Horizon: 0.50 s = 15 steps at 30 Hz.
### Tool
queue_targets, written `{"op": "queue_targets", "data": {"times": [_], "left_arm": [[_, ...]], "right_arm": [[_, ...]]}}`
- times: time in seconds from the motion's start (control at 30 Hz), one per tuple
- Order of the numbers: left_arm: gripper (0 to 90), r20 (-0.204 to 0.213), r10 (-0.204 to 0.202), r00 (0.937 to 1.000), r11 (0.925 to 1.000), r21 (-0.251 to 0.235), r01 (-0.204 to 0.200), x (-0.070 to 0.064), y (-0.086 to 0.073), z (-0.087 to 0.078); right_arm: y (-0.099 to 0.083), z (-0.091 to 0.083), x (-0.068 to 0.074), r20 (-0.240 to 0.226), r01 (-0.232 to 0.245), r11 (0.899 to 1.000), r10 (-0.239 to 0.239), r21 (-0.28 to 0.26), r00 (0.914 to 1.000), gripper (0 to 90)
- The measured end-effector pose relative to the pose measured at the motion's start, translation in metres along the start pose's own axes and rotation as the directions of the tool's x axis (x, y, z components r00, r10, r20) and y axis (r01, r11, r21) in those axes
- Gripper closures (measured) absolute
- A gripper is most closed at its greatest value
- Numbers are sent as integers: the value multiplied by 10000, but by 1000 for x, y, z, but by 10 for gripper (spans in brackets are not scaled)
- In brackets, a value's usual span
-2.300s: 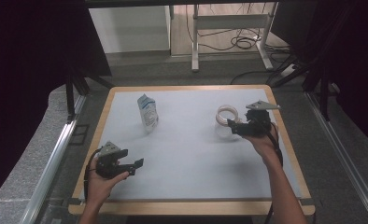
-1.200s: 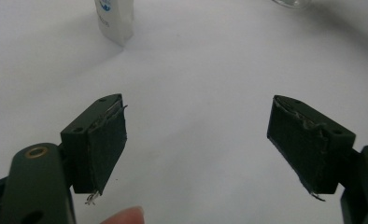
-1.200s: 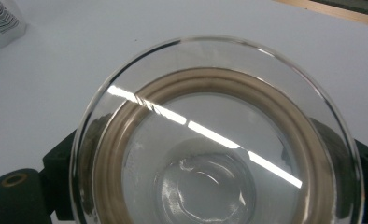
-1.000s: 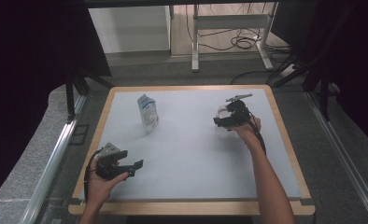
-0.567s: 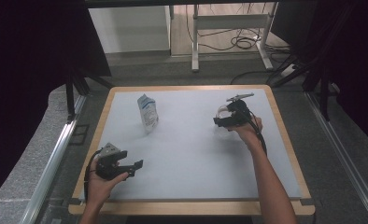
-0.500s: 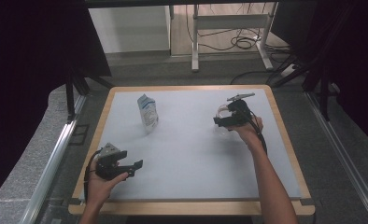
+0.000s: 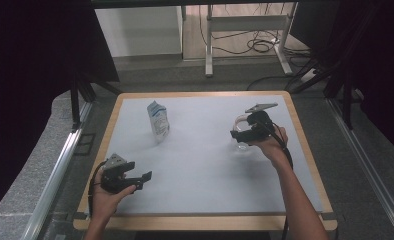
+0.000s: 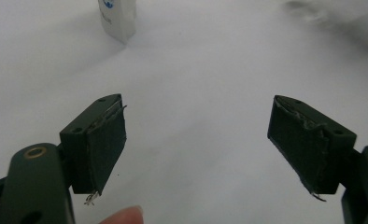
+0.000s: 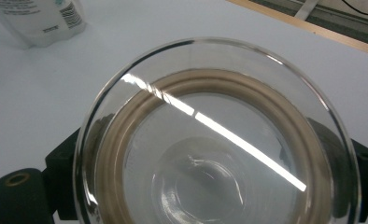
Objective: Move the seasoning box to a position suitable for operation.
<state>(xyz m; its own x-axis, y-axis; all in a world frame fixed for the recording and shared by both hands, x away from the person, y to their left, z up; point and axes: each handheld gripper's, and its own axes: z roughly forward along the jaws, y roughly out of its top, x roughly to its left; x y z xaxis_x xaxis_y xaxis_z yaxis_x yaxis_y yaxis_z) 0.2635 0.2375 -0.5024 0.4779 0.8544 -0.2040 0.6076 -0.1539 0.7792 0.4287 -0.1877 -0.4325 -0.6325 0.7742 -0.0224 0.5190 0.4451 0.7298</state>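
Glass jar lid with tan seal: slick, fragile, so I grip its rim. My right gripper brackets it, contact unclear. Left gripper gapes near me.

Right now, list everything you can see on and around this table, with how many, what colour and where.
Glass lid: one, clear with a tan ring, right half of the table, between the right gripper's jaws.
Pouch: one, white and blue, standing left of centre, far half.
Table: one, white top, wooden rim.
Metal frame: one, grey, on the floor beyond the table.
Left gripper: one, black, near left corner, open.
Right gripper: one, black, around the lid.
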Motion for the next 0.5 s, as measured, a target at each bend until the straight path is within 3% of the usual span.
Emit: {"op": "queue_targets", "data": {"times": [0.5], "left_arm": [[201,68,23,10000,9997,250,-25,0,-5,8]], "right_arm": [[-32,-22,21,-665,600,9982,-596,33,9960,113]]}}
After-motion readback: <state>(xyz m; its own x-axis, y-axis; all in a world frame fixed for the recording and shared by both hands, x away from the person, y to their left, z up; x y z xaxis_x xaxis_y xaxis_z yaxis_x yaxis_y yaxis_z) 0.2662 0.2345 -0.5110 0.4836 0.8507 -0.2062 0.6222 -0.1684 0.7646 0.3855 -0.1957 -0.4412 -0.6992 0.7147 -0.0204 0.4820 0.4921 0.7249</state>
